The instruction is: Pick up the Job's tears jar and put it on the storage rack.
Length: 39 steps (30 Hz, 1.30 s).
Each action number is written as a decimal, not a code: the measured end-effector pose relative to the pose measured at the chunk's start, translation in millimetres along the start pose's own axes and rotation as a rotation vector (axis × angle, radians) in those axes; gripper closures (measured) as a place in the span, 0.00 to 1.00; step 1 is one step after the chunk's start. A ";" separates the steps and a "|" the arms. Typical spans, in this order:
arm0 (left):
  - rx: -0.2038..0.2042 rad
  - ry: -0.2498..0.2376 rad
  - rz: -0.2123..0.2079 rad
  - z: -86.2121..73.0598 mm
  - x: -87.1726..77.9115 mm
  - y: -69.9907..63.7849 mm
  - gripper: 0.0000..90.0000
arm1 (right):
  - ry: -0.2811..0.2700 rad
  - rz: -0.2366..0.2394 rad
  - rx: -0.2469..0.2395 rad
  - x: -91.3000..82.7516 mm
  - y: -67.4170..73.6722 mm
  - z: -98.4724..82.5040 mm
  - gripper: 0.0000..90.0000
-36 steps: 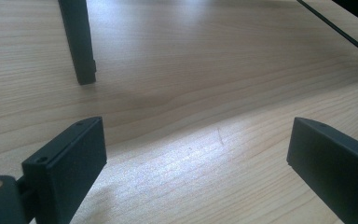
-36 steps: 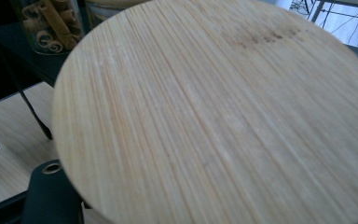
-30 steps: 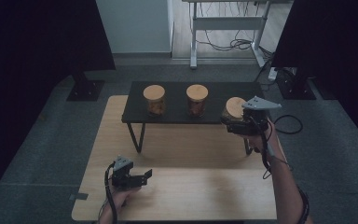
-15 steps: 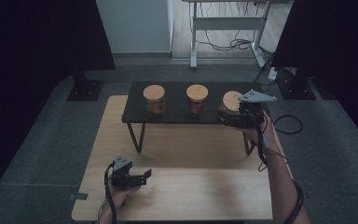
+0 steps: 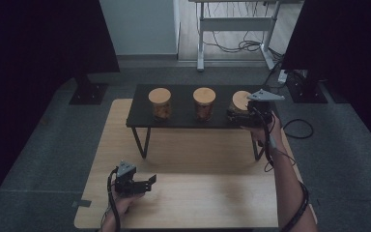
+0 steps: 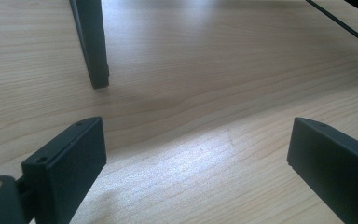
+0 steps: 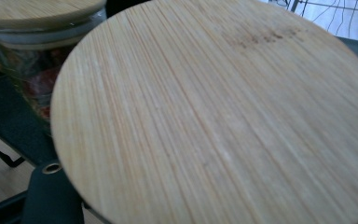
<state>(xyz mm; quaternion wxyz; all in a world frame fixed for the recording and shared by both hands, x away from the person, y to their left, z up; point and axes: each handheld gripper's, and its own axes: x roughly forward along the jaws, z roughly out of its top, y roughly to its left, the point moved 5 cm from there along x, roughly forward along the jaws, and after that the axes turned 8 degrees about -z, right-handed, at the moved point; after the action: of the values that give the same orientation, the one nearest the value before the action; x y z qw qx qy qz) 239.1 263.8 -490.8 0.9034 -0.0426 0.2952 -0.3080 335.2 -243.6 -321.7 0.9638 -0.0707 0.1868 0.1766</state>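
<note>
My right fingers (image 5: 236, 115) grip jar (image 5: 240, 104) tight, now at right end of black shelf (image 5: 183, 121), slid further in than before. Looks ready to let go. My left fingers (image 5: 147, 182) spread apart, holding nothing, low over desk (image 5: 212, 198).

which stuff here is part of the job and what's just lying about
In the job:
- right tongs, shut on the right jar
- black shelf the jar sits on

Just about:
- left jar
- middle jar
- left tongs, open over the wooden table
- desk frame behind
</note>
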 end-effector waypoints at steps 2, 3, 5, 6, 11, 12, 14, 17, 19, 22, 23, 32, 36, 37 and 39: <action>0.000 -0.002 0.000 0.0 -0.1 -0.1 0.05 | 0.004 -0.005 0.004 2.0 -0.7 -1.5 0.27; 0.000 -0.001 -0.001 0.0 -0.1 0.0 0.05 | 0.007 -0.004 0.007 3.2 -1.1 -2.2 0.27; 0.000 -0.001 0.000 0.0 0.0 0.0 0.05 | 0.003 -0.003 0.015 4.2 -1.8 -3.0 0.27; -0.001 0.000 0.000 -0.1 0.1 0.1 0.05 | 0.003 -0.006 0.015 4.5 -1.2 -2.8 0.27; -0.001 0.001 0.001 0.0 0.2 -0.8 0.05 | 0.013 -0.006 0.014 8.4 -0.4 -1.4 0.27; 0.000 0.000 0.001 -0.1 0.1 -0.9 0.05 | 0.016 -0.006 0.016 9.4 -0.2 -1.2 0.27; 0.000 0.000 0.002 -0.2 -0.1 -0.7 0.05 | 0.024 -0.013 0.011 11.6 1.1 -0.8 0.27; -0.002 0.000 0.003 -0.3 -0.1 -0.3 0.05 | 0.018 -0.011 0.021 12.2 0.6 -1.4 0.27; -0.002 0.000 0.002 -0.4 0.0 -0.4 0.05 | 0.015 -0.007 0.027 11.9 -0.3 -1.6 0.27; -0.001 0.001 0.002 -0.3 0.4 -0.9 0.05 | 0.015 -0.007 0.028 11.7 0.0 -0.8 0.27; 0.000 0.001 0.002 -0.4 0.5 -1.0 0.05 | 0.015 -0.007 0.028 11.7 0.0 -0.8 0.27; 0.001 0.005 0.003 -0.6 1.3 -1.2 0.05 | 0.004 -0.006 0.041 10.0 0.1 -0.9 0.25; -0.001 0.004 0.002 -0.8 1.1 -1.2 0.04 | 0.000 -0.006 0.046 8.3 -0.2 -1.8 0.25; -0.002 0.004 0.001 -0.9 1.1 -1.0 0.04 | -0.002 -0.006 0.046 7.8 -0.2 -1.8 0.24; -0.006 0.005 0.001 -1.4 1.7 -0.2 0.04 | -0.001 -0.001 0.047 7.5 -0.6 -1.3 0.22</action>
<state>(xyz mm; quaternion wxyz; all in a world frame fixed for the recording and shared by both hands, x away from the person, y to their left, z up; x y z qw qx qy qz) 239.3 262.9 -492.7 0.9027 -0.0446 0.2982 -0.3069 341.5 -242.1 -325.8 0.9654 -0.0482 0.1905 0.1717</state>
